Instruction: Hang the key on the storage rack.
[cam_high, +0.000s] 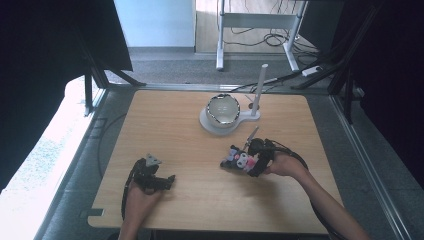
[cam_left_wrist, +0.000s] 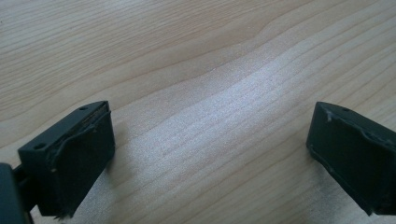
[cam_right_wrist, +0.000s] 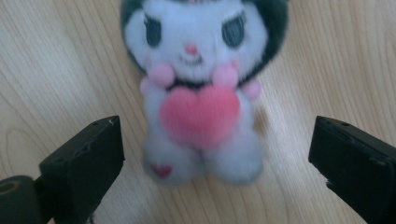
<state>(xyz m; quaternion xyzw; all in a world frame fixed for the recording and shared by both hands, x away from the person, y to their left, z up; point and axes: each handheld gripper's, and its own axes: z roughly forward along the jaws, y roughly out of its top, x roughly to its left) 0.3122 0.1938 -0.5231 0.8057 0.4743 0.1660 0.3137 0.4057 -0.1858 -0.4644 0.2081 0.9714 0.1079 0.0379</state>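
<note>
We are bringing the right gripper (cam_right_wrist: 212, 154) over the small white-and-black plush doll with a pink heart (cam_right_wrist: 201, 88) lying near the light wooden desk's (cam_high: 190, 135) right edge, jaws wide, straddling it for a grasp; the left gripper (cam_left_wrist: 205, 154) is resting near the front edge, jaws wide, holding nothing.

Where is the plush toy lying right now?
In the high view the plush toy lies on the table, right of centre, just ahead of the right hand-held gripper, nearer the person than the bowl.

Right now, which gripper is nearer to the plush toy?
The right gripper: the plush toy lies just ahead of its open jaws. The left gripper rests far off over bare table.
</note>
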